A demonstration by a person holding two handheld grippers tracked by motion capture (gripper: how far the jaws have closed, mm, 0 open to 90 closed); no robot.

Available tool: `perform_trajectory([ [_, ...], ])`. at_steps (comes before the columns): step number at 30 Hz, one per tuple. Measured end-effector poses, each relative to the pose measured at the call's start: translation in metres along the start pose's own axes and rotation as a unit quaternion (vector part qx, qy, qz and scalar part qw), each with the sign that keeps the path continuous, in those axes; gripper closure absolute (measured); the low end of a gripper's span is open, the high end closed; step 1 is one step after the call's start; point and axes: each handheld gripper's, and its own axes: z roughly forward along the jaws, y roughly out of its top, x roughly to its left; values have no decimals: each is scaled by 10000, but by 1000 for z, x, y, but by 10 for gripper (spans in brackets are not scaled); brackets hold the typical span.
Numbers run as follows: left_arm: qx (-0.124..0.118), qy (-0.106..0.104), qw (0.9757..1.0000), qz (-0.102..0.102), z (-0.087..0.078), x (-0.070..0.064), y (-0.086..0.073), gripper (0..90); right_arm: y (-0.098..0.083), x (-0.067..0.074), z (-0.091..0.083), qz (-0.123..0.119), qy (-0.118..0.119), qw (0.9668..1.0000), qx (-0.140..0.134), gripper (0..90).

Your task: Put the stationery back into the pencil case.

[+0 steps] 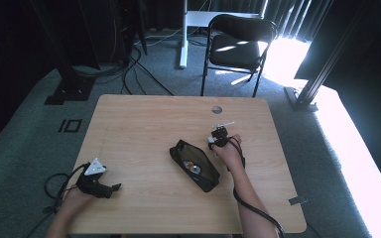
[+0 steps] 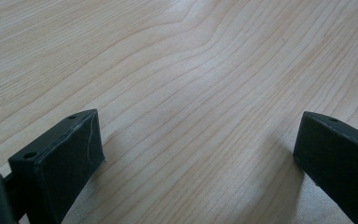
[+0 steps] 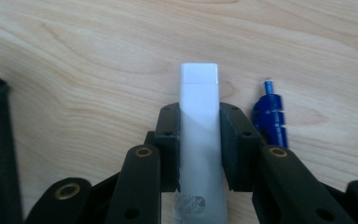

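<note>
In the right gripper view my right gripper (image 3: pixel 199 140) is shut on a white tube (image 3: pixel 199 93) with a flat white cap, both pads pressing its sides, and the cap end sticks out past the fingertips. A small blue part (image 3: pixel 271 119) lies on the wood just right of that gripper. From above, the right gripper (image 1: pixel 219 133) sits right of an open black pouch (image 1: pixel 194 164) that has something round and shiny inside. At the table's front left, my left gripper (image 1: pixel 106 190) rests low over bare wood; its jaws stand wide apart with nothing between them (image 2: pixel 198 154).
The wooden table (image 1: pixel 144 124) has a round grommet hole (image 1: pixel 217 109) near its far edge. A black chair (image 1: pixel 238 44) and a white desk leg (image 1: pixel 183 34) stand beyond the table. Cables trail over the carpet at the left.
</note>
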Motion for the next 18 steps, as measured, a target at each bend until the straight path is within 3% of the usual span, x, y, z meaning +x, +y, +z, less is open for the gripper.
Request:
perform_trajectory([
  [3,-1,-2,10000,1,0,0,0,16,1,1,-2,-8,102,9999,64,704],
  [9,0,-1,10000,1,0,0,0,16,5,2,-17,-13,241,9996,-118,704],
  [18,1,-1,10000,0,0,0,0,15,17,17,-64,-322,513,9967,-536,704],
])
